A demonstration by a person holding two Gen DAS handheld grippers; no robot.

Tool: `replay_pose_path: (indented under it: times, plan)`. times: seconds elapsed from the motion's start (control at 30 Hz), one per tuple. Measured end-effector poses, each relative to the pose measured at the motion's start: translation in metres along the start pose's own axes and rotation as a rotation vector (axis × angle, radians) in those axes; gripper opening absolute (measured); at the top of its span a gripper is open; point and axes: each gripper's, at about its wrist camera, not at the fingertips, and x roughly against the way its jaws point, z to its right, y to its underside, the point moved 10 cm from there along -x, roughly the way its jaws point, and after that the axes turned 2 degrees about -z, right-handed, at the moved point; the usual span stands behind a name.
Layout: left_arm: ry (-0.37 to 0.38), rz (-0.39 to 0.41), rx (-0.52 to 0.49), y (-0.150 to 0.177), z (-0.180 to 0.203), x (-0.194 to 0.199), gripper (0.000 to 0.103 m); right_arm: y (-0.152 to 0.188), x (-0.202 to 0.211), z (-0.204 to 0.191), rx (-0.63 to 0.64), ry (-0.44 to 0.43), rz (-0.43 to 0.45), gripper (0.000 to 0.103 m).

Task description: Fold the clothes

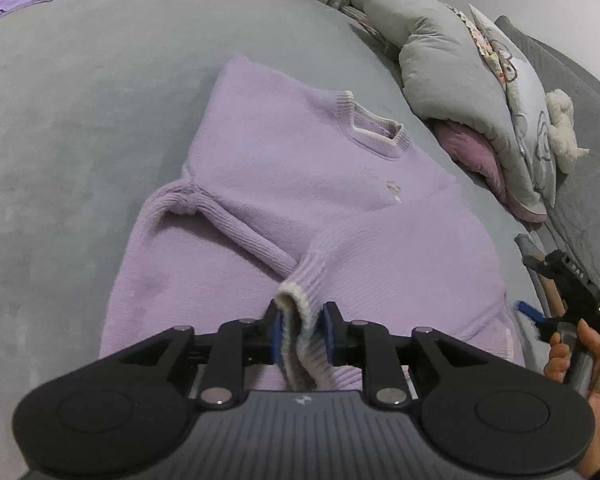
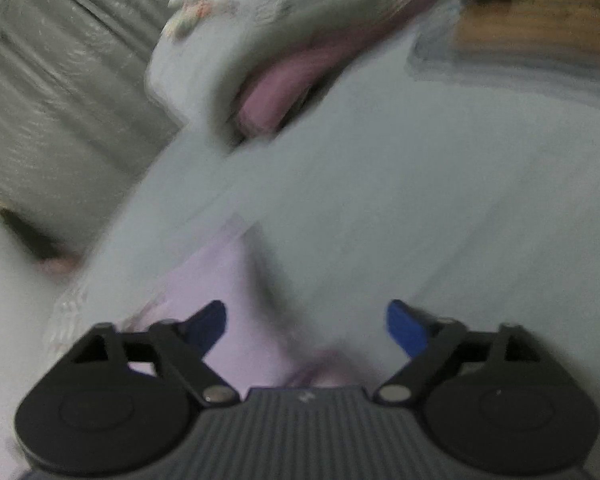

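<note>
A lilac knit sweater [image 1: 300, 184] lies flat on the grey bed [image 1: 80, 140], neckline towards the far right. One sleeve is folded across its front, and the ribbed white-edged cuff [image 1: 304, 292] stands loosely looped between the blue pads of my left gripper [image 1: 303, 328], which are slightly apart and not squeezing it. At the sweater's right edge, my right gripper [image 1: 530, 282] is held by a hand [image 1: 596, 380]. In its own blurred view, the right gripper [image 2: 306, 324] is wide open with nothing between its fingers, above a lilac corner of the sweater [image 2: 228, 320].
A heap of grey quilt and pillows [image 1: 452, 60] with a pink cushion [image 1: 472, 148] and a white plush toy [image 1: 562, 128] lies to the right of the sweater. A folded purple garment [image 1: 16, 0] sits at the far left. Grey curtains hang behind the bed.
</note>
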Motion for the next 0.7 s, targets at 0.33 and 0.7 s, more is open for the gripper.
replay_pose_path:
  times: [0.33, 0.7]
  plan:
    - [-0.168, 0.155, -0.061, -0.046, -0.028, 0.039, 0.036, 0.006, -0.007, -0.021, 0.09, -0.103, -0.116, 0.1]
    - [-0.241, 0.18, 0.003, -0.091, -0.085, 0.019, 0.037, -0.02, -0.023, -0.043, 0.338, -0.208, -0.1, 0.103]
